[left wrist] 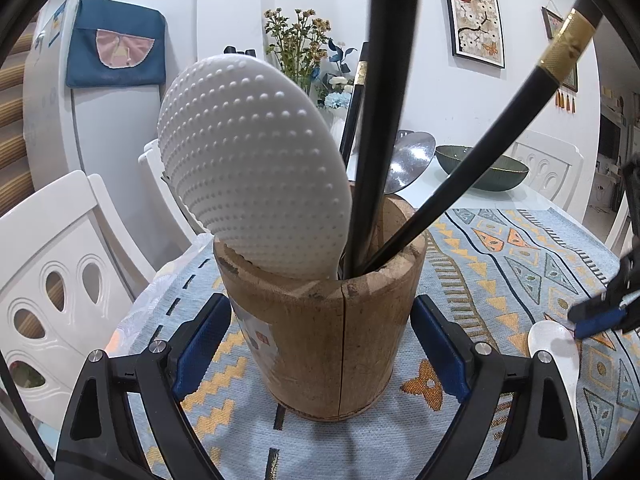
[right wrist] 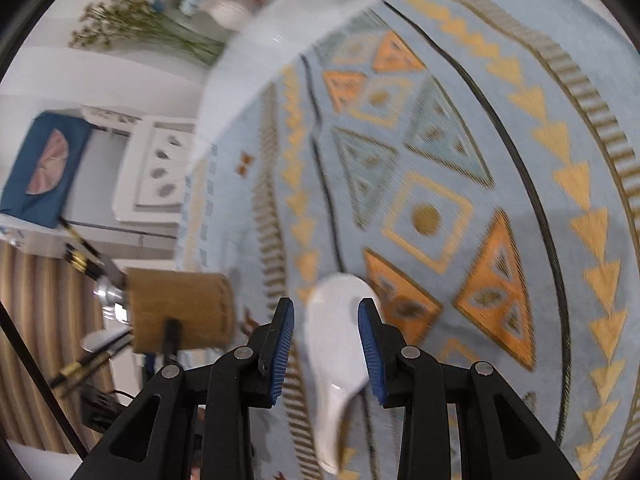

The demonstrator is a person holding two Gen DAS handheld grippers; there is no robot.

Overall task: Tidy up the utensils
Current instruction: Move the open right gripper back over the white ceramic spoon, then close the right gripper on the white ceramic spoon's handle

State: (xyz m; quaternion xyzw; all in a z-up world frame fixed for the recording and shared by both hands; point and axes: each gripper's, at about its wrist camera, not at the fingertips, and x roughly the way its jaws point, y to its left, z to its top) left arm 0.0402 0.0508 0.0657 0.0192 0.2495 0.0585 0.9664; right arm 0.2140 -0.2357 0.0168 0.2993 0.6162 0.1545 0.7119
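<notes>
A wooden utensil holder (left wrist: 332, 320) stands on the patterned cloth, between the blue pads of my left gripper (left wrist: 320, 352); the pads sit at its sides, touching or nearly so. It holds a white dimpled rice paddle (left wrist: 248, 168), black chopsticks (left wrist: 384, 120) and a metal spoon (left wrist: 410, 160). A white ceramic spoon (right wrist: 338, 344) lies on the cloth between the open fingers of my right gripper (right wrist: 328, 352), bowl pointing away. The spoon (left wrist: 554, 344) and right gripper (left wrist: 600, 320) also show at the right of the left wrist view. The holder (right wrist: 180, 312) shows in the right wrist view.
A dark green bowl (left wrist: 480, 168) and a vase of flowers (left wrist: 304, 52) stand at the far end of the table. White chairs (left wrist: 52, 280) surround the table. A blue patterned cloth (right wrist: 440, 160) covers the near part.
</notes>
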